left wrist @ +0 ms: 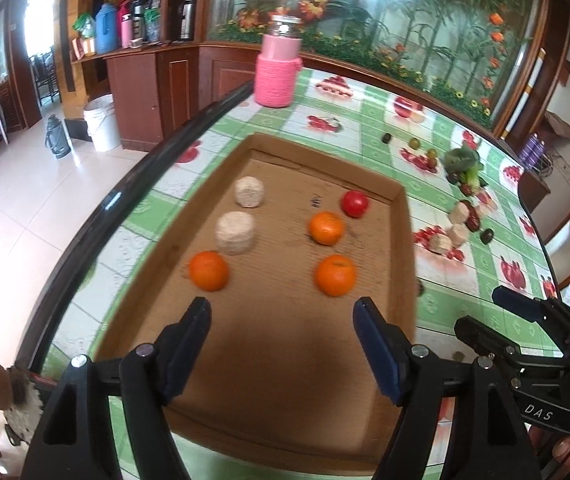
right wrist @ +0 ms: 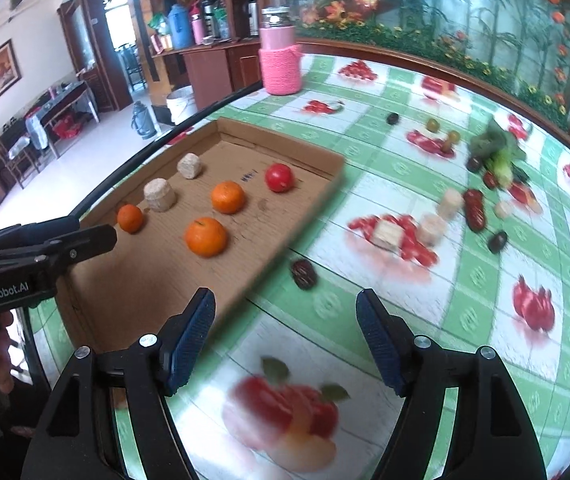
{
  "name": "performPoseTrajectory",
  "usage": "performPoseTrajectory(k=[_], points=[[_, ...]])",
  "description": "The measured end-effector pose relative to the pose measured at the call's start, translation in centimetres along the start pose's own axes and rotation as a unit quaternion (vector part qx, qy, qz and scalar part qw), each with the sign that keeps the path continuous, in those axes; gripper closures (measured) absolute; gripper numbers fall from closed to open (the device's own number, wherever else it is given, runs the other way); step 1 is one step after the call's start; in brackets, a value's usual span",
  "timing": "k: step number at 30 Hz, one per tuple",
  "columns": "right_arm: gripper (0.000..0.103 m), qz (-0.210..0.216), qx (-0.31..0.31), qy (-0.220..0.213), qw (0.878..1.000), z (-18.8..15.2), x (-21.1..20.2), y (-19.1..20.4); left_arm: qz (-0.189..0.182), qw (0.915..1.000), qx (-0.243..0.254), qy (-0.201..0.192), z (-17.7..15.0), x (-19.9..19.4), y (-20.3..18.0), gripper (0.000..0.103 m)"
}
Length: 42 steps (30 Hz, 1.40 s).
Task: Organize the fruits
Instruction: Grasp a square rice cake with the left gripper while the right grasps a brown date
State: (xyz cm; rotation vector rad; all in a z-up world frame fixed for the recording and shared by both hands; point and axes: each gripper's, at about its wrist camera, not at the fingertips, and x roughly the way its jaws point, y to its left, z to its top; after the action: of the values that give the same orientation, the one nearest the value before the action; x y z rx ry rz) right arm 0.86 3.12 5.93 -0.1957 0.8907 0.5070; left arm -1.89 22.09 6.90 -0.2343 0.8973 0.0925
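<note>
Both the left tongs [left wrist: 281, 312] and right tongs [right wrist: 285, 304] hang parted and empty, since three oranges [left wrist: 334, 275], a tomato [left wrist: 354, 203] and two pale pucks [left wrist: 234, 233] already sit in rows in the cardboard tray [left wrist: 401, 240], while loose fruit [right wrist: 474, 208] lies beside it on the table [right wrist: 465, 300].

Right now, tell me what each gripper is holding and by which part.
Nothing is held. The left gripper is open over the box, with no fruit between its fingers. The right gripper is open above the bare tablecloth.
</note>
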Motion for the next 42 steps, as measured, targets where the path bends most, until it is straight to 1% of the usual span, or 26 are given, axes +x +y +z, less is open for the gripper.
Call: performPoseTrajectory(k=[4, 8, 17, 21, 25, 28, 33, 37, 40, 42], points=[[0.031, -0.007, 0.025, -0.001, 1.000, -1.6, -1.1, -2.1, -0.015, 0.9997, 0.019, 0.002, -0.3, -0.1, -2.8, 0.026], [0.030, -0.020, 0.052, -0.002, 0.998, -3.2, -2.2, -4.7, -0.029, 0.9984, 0.049, 0.007, -0.7, 0.1, -6.1, 0.026], [0.030, -0.063, 0.125, -0.007, 0.990, -6.8, -5.0, -12.9, -0.052, 0.9933, 0.101, 0.023, -1.7, 0.9, -12.6, 0.022], [0.030, -0.077, 0.147, -0.008, 0.986, -7.3, -5.4, -16.1, -0.056, 0.9908, 0.118, 0.033, -2.2, 1.2, -14.5, 0.022], [0.030, -0.073, 0.159, -0.014, 0.984, -6.3, -4.9, -18.4, -0.047, 0.9892, 0.132, 0.044, -2.5, 1.6, -15.6, 0.018], [0.030, -0.070, 0.148, -0.019, 0.986, -4.2, -3.6, -19.7, -0.036, 0.9891, 0.135, 0.047, -2.3, 2.0, -16.0, 0.017], [0.030, -0.062, 0.112, -0.020, 0.992, -0.7, 0.0, -21.0, -0.024, 0.9889, 0.137, 0.052, -1.5, 2.8, -16.4, 0.016], [0.030, -0.045, 0.103, -0.005, 0.994, 0.7, 3.3, -22.2, -0.015, 0.9891, 0.136, 0.053, -0.6, 3.6, -16.4, 0.016], [0.035, -0.028, 0.105, 0.002, 0.994, 1.1, 5.1, -23.0, -0.013, 0.9896, 0.132, 0.055, 0.0, 4.3, -16.5, 0.016], [0.039, -0.020, 0.105, 0.001, 0.994, 1.5, 5.7, -23.4, -0.013, 0.9897, 0.131, 0.057, 0.4, 4.8, -16.6, 0.016]])
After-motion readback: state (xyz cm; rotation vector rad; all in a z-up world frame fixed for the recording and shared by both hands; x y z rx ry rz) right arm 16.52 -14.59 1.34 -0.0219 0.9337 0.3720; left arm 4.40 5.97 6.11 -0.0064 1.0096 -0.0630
